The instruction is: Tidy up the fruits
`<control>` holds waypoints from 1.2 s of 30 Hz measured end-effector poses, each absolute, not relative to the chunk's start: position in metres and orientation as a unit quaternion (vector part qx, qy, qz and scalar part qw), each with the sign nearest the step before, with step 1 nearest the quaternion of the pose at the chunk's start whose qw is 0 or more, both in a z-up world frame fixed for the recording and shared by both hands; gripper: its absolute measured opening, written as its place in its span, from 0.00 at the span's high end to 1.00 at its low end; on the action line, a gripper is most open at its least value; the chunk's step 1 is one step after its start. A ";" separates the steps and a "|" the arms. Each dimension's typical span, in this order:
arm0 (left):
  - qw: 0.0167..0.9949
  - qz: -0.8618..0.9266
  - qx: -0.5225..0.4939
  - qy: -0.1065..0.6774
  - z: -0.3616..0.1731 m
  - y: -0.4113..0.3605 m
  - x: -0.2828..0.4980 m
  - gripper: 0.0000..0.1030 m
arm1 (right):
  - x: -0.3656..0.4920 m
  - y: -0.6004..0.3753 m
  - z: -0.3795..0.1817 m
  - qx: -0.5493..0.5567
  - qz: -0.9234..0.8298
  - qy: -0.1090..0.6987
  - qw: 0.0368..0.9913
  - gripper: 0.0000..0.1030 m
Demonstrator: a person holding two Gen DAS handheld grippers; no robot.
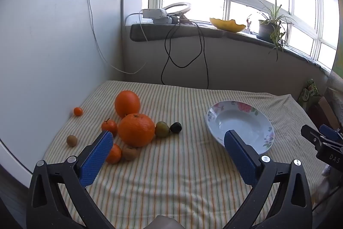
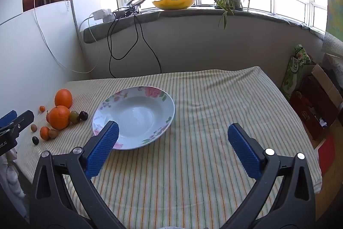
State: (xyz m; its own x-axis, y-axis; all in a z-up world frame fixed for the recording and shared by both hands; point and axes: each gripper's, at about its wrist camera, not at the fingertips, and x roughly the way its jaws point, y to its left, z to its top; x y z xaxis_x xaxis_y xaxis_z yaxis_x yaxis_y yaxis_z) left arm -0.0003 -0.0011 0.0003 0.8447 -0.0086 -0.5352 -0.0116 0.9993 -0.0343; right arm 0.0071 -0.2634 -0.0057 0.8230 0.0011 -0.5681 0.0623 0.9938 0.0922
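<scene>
Here, the left gripper (image 1: 168, 140) is held spread wide above the striped tablecloth (image 1: 171, 175), with nothing between its blue pads. The right gripper (image 2: 172, 134) is likewise released and grasps nothing. A floral plate (image 2: 167, 103) is seen bare on the cloth, just ahead of the right gripper. The fruits are clustered left of the plate: two large oranges (image 1: 136, 129), touching each other, a mandarin (image 1: 109, 126), a greenish plum (image 1: 162, 129) and a dark plum (image 1: 176, 127). A kiwi (image 1: 71, 140) is set apart.
</scene>
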 end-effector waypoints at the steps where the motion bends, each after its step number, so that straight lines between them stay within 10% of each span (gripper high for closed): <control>1: 0.961 0.002 -0.017 0.277 0.001 -0.002 0.000 0.00 | 0.008 -0.263 -0.006 0.052 -0.016 0.298 0.953 0.00; 36: 0.962 -0.002 -0.020 0.272 0.000 -0.006 -0.001 0.00 | 0.011 -0.259 -0.007 0.045 -0.010 0.303 0.952 0.00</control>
State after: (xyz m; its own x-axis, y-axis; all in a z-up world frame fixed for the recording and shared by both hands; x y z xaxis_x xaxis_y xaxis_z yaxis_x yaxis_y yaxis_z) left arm -0.0008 -0.0055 -0.0005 0.8525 -0.0139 -0.5225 -0.0073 0.9992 -0.0385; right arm 0.0105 -0.2585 -0.0066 0.8157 0.0093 -0.5784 0.0458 0.9957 0.0806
